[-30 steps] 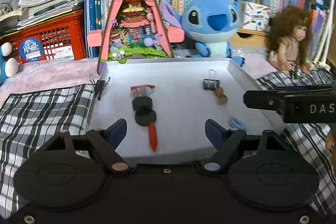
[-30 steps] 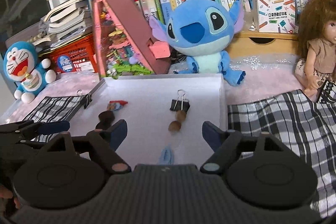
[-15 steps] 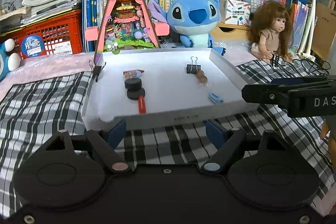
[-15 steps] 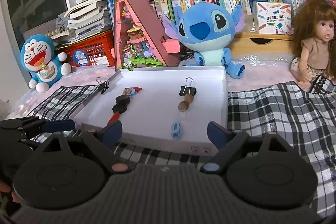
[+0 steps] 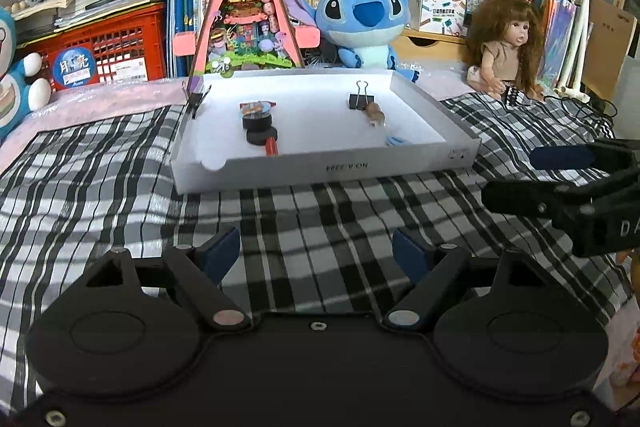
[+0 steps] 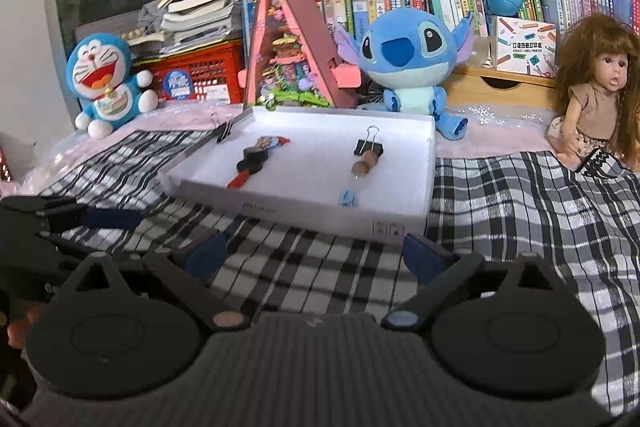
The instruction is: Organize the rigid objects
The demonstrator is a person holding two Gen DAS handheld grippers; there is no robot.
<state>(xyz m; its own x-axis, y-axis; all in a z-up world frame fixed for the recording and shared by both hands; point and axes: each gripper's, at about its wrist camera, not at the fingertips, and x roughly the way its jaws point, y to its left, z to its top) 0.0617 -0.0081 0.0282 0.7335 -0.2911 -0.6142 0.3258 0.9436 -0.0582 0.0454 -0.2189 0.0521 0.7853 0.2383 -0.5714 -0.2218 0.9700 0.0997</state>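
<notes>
A shallow white tray (image 5: 328,169) (image 6: 320,217) lies on the checked cloth. In it are two black discs (image 5: 258,129) (image 6: 252,161) in line with a red stick (image 5: 272,147), a black binder clip (image 5: 359,101) (image 6: 368,147), a brown wooden piece (image 5: 375,113) (image 6: 364,163) and a small blue piece (image 5: 396,140) (image 6: 347,198). Another binder clip (image 5: 196,98) (image 6: 224,131) grips the tray's left rim. My left gripper (image 5: 316,253) and right gripper (image 6: 316,259) are both open and empty, well in front of the tray.
Behind the tray stand a pink triangular toy house (image 5: 246,11), a blue Stitch plush (image 5: 366,19), a doll (image 5: 506,47), a Doraemon plush (image 6: 106,79), a red crate (image 5: 108,51) and bookshelves. The right gripper's arm shows at right in the left wrist view (image 5: 580,187).
Both grippers have pulled back from over the tray toward me. The tray now sits farther off, with checked cloth between it and the fingers. Both stay open.
</notes>
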